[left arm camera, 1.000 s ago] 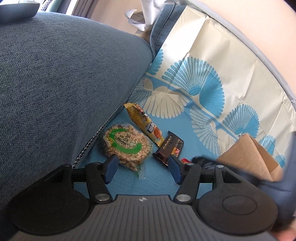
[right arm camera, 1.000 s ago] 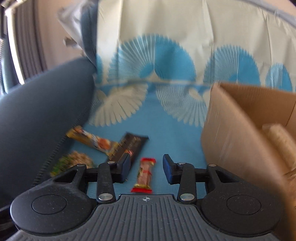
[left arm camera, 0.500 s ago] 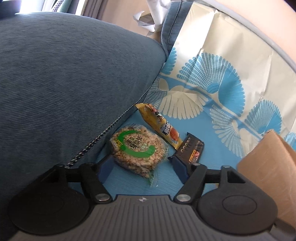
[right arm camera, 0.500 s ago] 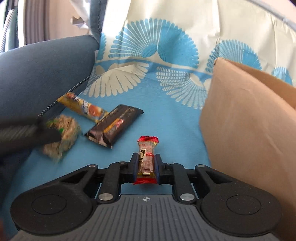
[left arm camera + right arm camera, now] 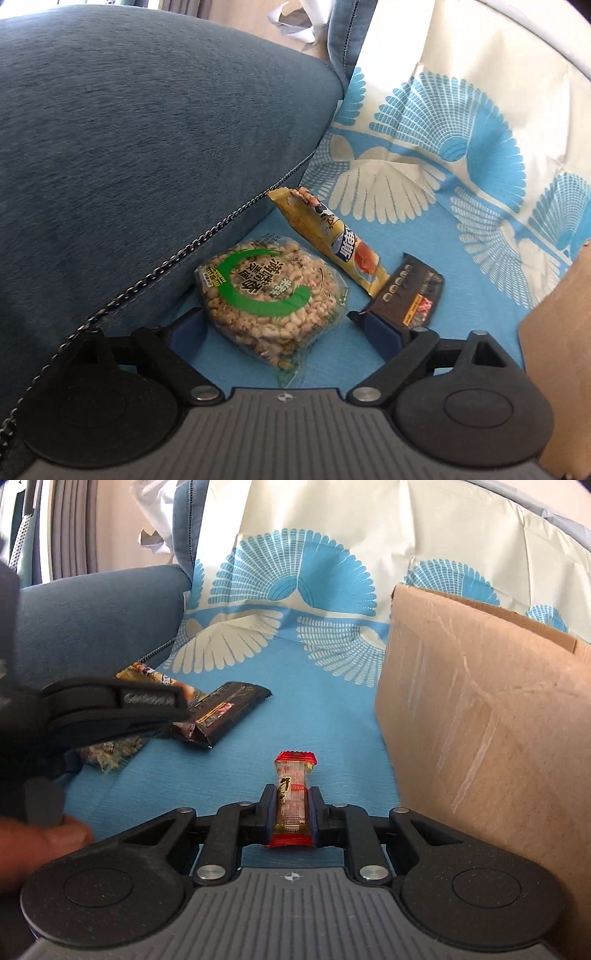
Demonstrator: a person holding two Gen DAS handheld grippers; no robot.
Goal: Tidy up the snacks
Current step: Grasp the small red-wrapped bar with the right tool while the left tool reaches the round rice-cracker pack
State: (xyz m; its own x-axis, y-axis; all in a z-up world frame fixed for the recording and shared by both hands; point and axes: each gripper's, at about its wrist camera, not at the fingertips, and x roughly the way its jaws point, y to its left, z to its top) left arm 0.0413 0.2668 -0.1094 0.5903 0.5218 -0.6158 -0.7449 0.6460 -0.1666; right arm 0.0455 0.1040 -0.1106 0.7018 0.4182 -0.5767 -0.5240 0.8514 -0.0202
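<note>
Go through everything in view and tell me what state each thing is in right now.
Left hand-held gripper: jaws opening, straddling the round rice cake pack, not gripping.
Right hand-held gripper: shut on the red candy bar.
Yellow bar: lying flat, loose.
Dark bar: lying flat, loose.
Cardboard box: upright, top open.

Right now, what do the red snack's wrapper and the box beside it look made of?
Red snack: glossy plastic film, seemingly; it has crimped ends and a clear printed middle. Box: plain brown cardboard, matte, with pale scuff streaks on its wall.
</note>
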